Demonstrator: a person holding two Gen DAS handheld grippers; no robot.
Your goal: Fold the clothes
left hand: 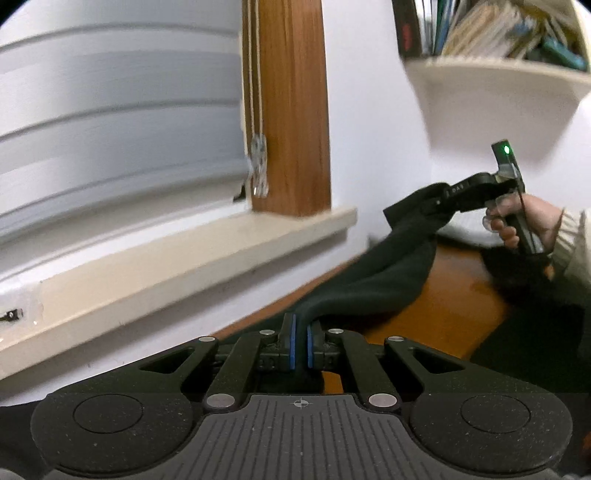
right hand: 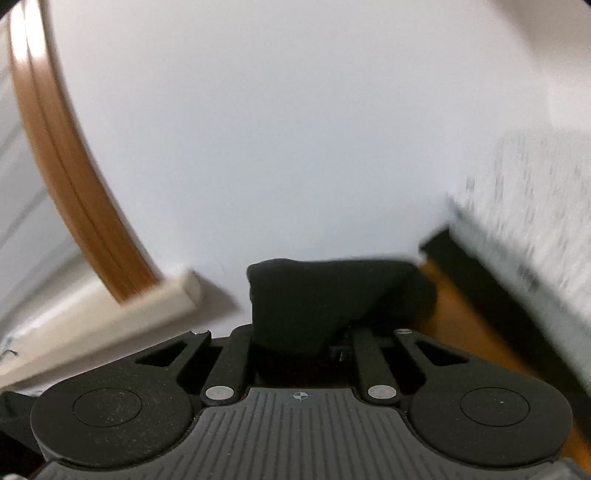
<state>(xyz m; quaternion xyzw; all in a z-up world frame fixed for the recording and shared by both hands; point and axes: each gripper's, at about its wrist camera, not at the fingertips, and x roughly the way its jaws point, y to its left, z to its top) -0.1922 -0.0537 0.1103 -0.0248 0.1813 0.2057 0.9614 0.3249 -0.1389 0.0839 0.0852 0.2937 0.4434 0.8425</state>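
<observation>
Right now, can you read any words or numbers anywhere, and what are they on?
"DAS", small white letters on the right gripper body; hard to be sure.
Book spines on the shelf: a red mark, too blurred to read.
Dark garment: no text visible.

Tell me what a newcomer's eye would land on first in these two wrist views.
First, the dark garment stretched in the air between the two tools: the left hand-held gripper pinches one end between its blue pads, and the right hand-held gripper clamps the other end over the wooden table. Next, the wooden window frame standing on the pale sill at left.
</observation>
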